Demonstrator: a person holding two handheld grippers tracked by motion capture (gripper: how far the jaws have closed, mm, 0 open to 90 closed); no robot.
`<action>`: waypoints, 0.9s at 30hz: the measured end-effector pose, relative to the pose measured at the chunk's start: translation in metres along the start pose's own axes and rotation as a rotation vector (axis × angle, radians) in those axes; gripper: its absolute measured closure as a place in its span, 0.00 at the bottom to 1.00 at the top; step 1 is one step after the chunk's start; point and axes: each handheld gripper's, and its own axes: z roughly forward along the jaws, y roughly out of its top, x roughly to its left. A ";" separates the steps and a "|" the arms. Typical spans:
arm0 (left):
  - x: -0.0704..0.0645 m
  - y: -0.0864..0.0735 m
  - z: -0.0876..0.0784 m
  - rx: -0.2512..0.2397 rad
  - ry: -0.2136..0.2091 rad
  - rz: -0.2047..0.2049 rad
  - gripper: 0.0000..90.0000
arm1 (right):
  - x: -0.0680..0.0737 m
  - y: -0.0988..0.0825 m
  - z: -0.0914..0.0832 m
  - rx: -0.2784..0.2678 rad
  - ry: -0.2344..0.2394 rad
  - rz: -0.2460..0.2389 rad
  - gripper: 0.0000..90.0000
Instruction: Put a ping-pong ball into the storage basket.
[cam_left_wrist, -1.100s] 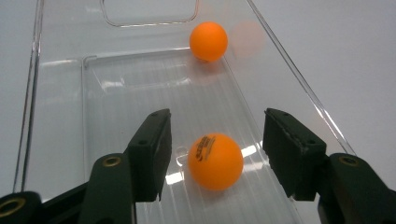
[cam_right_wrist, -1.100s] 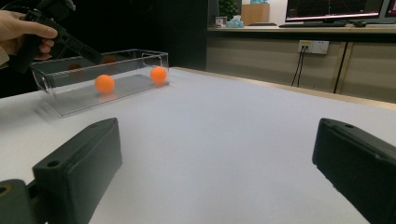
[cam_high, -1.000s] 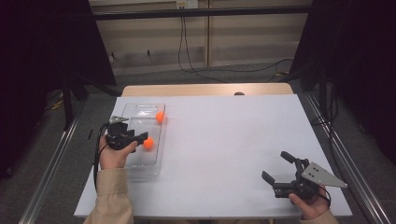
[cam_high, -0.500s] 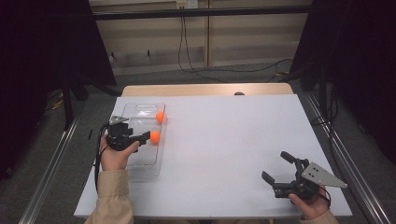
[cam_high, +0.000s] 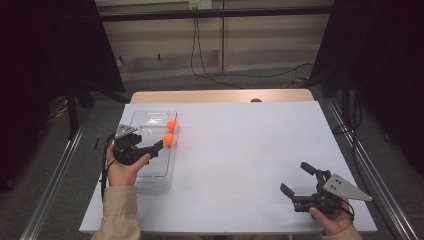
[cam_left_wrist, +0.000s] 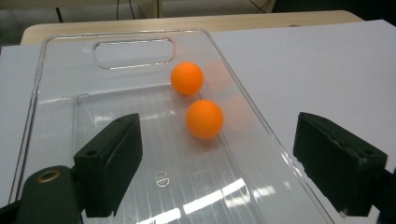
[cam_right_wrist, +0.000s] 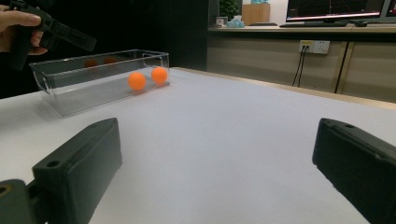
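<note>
A clear plastic bin (cam_high: 150, 114) stands at the table's left with two orange balls (cam_high: 171, 125) (cam_high: 168, 139) on its floor, close together by its right wall. My left gripper (cam_high: 156, 148) hovers over the bin; its jaws have just been opening and nothing is between them. In the left gripper view the nearer ball (cam_left_wrist: 204, 119) lies free ahead of the left gripper (cam_left_wrist: 224, 168), the farther ball (cam_left_wrist: 187, 78) behind it. My right gripper (cam_high: 297, 179) rests low at the near right, open and empty. The right gripper view looks past the right gripper (cam_right_wrist: 219, 172) to both balls (cam_right_wrist: 137, 80) (cam_right_wrist: 159, 75).
The white table (cam_high: 240, 145) spreads bare between the bin and the right hand. A wooden strip (cam_high: 220, 96) runs along its far edge. Metal rails (cam_high: 55, 175) flank both sides, and cables (cam_high: 200, 45) hang at the back wall.
The left gripper held an orange ball over the bin a second ago. Its jaws have opened, and the ball now lies in the bin beside the other. The right gripper stayed put.
</note>
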 end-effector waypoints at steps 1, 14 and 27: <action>0.000 0.000 -0.001 -0.004 0.001 0.006 0.16 | 0.000 0.000 0.000 -0.001 0.000 0.000 0.01; -0.003 -0.008 -0.011 -0.079 -0.009 -0.007 0.11 | 0.000 0.000 0.000 -0.004 -0.004 0.004 0.01; -0.007 -0.013 -0.020 -0.120 -0.006 0.007 0.08 | -0.002 0.001 -0.002 -0.007 -0.009 0.003 0.01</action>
